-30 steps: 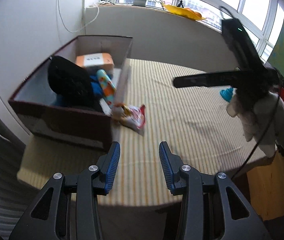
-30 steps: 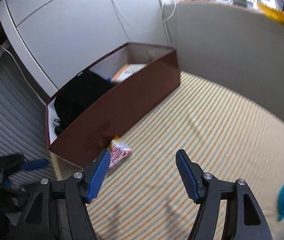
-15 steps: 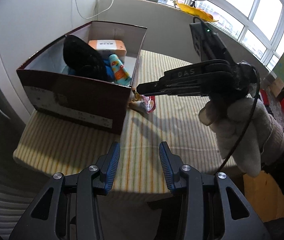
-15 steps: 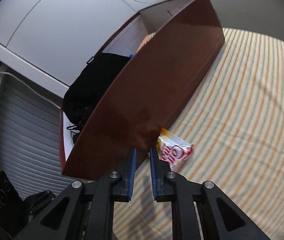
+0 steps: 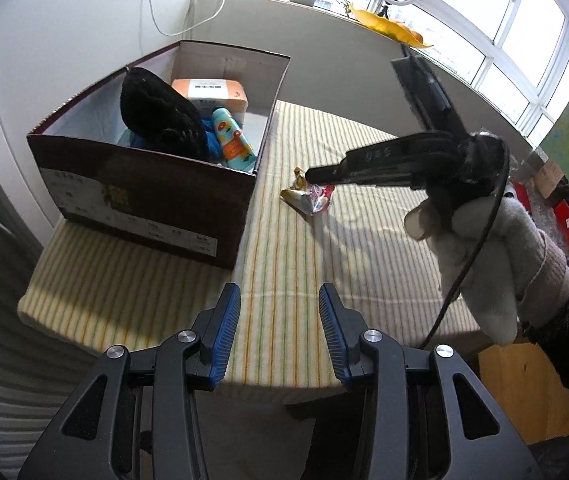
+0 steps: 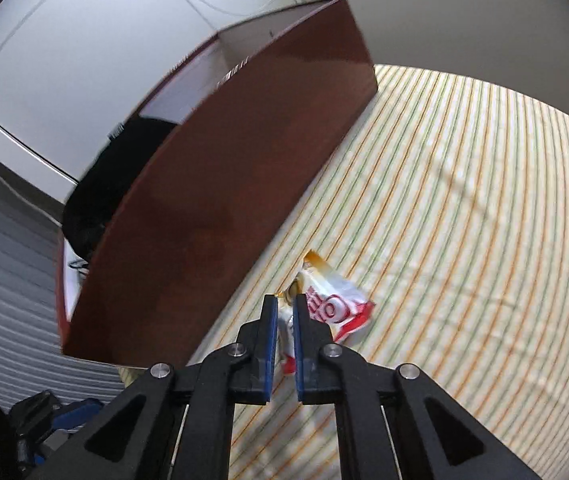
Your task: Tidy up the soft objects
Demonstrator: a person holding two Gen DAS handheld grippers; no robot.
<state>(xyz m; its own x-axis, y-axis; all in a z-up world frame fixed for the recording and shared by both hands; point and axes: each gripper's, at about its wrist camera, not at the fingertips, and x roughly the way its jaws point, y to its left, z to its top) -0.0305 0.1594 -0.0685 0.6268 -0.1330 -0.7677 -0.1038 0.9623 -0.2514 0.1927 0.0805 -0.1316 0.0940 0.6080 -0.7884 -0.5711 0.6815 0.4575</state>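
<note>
Right hand-held gripper — one snack packet pinched

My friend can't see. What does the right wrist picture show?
The right gripper is pinched shut on the edge of a crinkly red, white and orange snack packet lying on a striped yellow tablecloth. Just beside the packet stands a tall reddish-brown cardboard box with something black inside.

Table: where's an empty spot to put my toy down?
The striped table is bare in front of the box, by the left hand-held gripper, and right of the snack bag toward the far wall. The box itself is crowded.
</note>
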